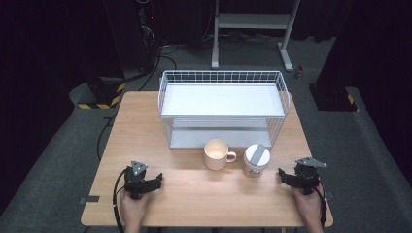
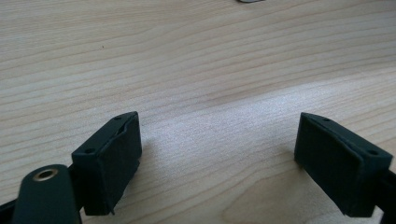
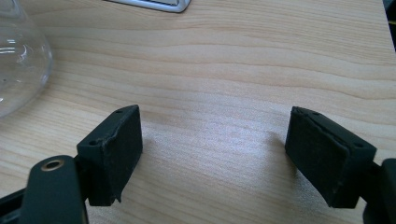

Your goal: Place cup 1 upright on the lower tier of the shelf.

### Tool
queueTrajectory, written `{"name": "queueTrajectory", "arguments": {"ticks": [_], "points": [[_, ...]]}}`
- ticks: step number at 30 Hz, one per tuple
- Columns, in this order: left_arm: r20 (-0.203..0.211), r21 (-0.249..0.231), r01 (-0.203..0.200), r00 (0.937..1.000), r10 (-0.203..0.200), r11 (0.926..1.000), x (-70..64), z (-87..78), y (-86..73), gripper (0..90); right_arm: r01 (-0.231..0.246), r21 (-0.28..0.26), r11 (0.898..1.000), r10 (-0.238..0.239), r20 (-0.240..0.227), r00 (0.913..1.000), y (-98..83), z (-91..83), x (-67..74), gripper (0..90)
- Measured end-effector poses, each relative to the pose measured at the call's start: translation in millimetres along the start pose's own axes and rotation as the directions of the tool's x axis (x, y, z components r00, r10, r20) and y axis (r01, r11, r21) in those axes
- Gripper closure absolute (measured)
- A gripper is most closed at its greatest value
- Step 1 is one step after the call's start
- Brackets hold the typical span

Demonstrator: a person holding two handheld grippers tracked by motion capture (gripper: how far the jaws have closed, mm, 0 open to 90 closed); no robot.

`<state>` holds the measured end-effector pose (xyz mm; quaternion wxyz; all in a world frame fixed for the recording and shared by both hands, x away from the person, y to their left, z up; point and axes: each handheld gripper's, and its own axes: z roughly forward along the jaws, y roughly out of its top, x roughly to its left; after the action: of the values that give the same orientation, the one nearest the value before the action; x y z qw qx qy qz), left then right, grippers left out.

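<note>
On the near half of the wooden table [image 1: 160, 121], both grippers are parked low by the front edge. Left gripper [image 1: 154, 180] sits at the near left corner, right gripper [image 1: 283, 174] at the near right, and both have their jaws spread wide with nothing but bare wood grain between the pads, which you can see nicely in each gripper view [image 2: 217, 158] [image 3: 215, 154].

Closest stuff to them: a cream mug [image 1: 216, 154] and a glass jar [image 1: 256, 160] with a grey lid, standing side by side in the middle, just in front of the white wire rack [image 1: 222, 77]. Both stand upright, long axis vertical. The mug's handle sticks out to the right, toward the jar, nearly touching it, can't tell if it actually does. The jar is the one nearer the right gripper, and its clear rounded wall shows at the left edge of the right gripper view [image 3: 18, 56].

No brand, label or writing I can make out on anything; it's too small to tell from the high view.
</note>
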<state>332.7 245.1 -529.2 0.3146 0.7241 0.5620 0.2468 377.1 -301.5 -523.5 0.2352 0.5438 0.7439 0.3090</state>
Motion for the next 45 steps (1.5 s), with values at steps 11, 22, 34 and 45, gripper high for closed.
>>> {"name": "queueTrajectory", "arguments": {"ticks": [11, 22, 34, 45], "points": [[-0.001, -0.001, 0.002, 1.0, -0.002, 1.0, 0.2, 0.1, 0.1, 15.5, 0.003, -0.001, 1.0, -0.003, 0.0, 1.0, 0.1, 0.2, -0.2, 18.8], [-0.002, -0.001, 0.006, 1.0, -0.006, 1.0, 0.4, 0.0, 0.0, 15.7, 0.013, 0.009, 1.0, -0.013, -0.013, 0.9998, 0.0, 0.1, 0.4, 14.1], [-0.002, -0.001, 0.012, 0.9999, -0.012, 0.9999, 0.2, 0.0, 0.0, 15.7, 0.011, -0.028, 1.0, -0.012, -0.056, 0.9984, -6.2, -10.2, 4.5, 16.0], [-0.003, -0.002, 0.011, 0.9999, -0.011, 0.9999, 0.3, 0.1, 0.0, 15.7, 0.068, -0.07, 0.995, -0.075, -0.112, 0.9909, -10.9, -22.8, 22.8, 16.4]]}}
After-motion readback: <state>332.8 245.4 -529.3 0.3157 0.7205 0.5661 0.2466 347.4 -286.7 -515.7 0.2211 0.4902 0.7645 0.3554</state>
